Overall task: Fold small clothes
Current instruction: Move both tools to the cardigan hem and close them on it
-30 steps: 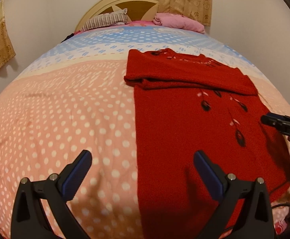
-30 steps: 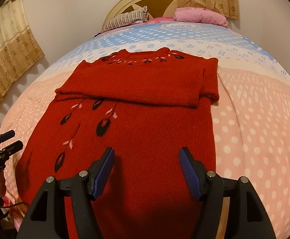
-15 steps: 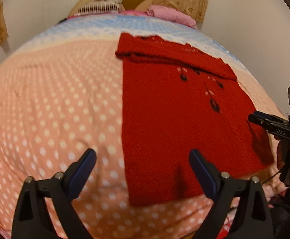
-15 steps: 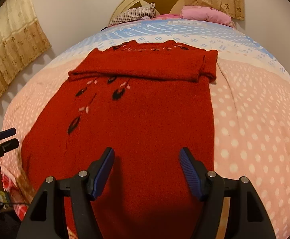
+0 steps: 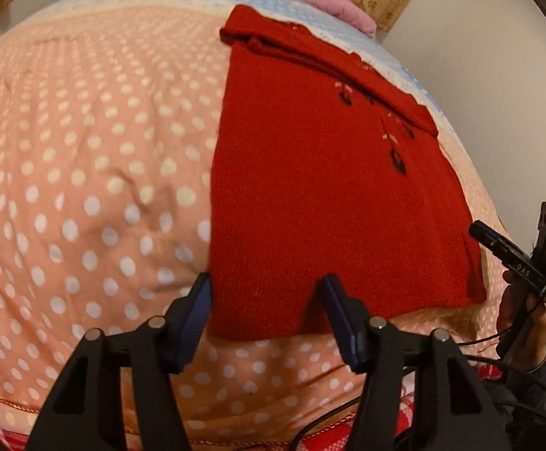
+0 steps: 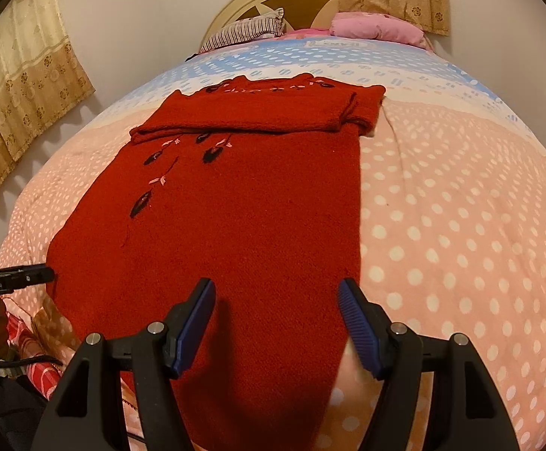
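Note:
A red knit sweater [image 5: 310,188] with dark embroidered leaves lies flat on the bed, its sleeves folded across the chest at the far end. It also shows in the right wrist view [image 6: 235,225]. My left gripper [image 5: 267,293] is open, its jaws straddling the sweater's near left hem corner. My right gripper [image 6: 276,293] is open just above the hem near the right corner. Each gripper shows at the edge of the other's view, the right one [image 5: 513,259] and the left one [image 6: 10,282].
The bed has a pink quilt with white dots [image 5: 85,188], blue at the far end. A striped pillow [image 6: 246,32] and a pink pillow [image 6: 378,28] lie at the headboard. Curtains [image 6: 21,94] hang on the left wall. A red checked cloth [image 6: 36,372] hangs below the bed's near edge.
Both grippers have drawn back toward the sweater's near hem and dropped lower. The left gripper's jaws have narrowed somewhat. The sweater has not moved.

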Demonstrator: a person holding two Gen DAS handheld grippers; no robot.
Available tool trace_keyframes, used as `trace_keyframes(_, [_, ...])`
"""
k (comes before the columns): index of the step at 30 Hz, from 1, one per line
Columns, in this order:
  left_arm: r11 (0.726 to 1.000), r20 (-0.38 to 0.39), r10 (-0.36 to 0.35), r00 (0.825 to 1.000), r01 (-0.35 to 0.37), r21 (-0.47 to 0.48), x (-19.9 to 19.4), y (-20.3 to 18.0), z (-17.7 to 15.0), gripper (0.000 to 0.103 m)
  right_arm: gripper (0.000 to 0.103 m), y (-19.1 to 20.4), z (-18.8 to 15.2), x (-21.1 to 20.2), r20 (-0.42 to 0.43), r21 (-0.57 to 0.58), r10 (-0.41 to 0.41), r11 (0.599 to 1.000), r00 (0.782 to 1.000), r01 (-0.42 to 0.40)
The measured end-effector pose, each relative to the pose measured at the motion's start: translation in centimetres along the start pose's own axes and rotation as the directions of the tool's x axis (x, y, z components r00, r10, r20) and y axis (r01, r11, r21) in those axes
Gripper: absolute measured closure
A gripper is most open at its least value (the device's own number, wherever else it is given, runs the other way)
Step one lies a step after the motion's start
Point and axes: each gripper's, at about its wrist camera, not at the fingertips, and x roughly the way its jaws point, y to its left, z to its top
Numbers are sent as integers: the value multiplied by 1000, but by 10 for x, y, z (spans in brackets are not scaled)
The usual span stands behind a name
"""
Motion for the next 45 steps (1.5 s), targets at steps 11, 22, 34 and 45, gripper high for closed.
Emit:
trace_keyframes(11, [1000,13,-26,1000,26,10,-12,3,-1,85,34,-25,-22,-25,-24,71,18,997,1000,-16])
trace_keyframes(22, [998,44,-55,998,54,14,-13,3,3,88,35,-29,-64,-42,-89,134,147,982,985,-134])
trace_keyframes(34, [981,70,-180,981,184,-63,-13,21,6,83,60,-31,-68,-38,-89,206,267,948,960,-244])
trace_keyframes(45, [973,130,-227,965,231,-20,-23,22,5,94,95,-53,-76,-35,-32,301,335,902,942,-310])
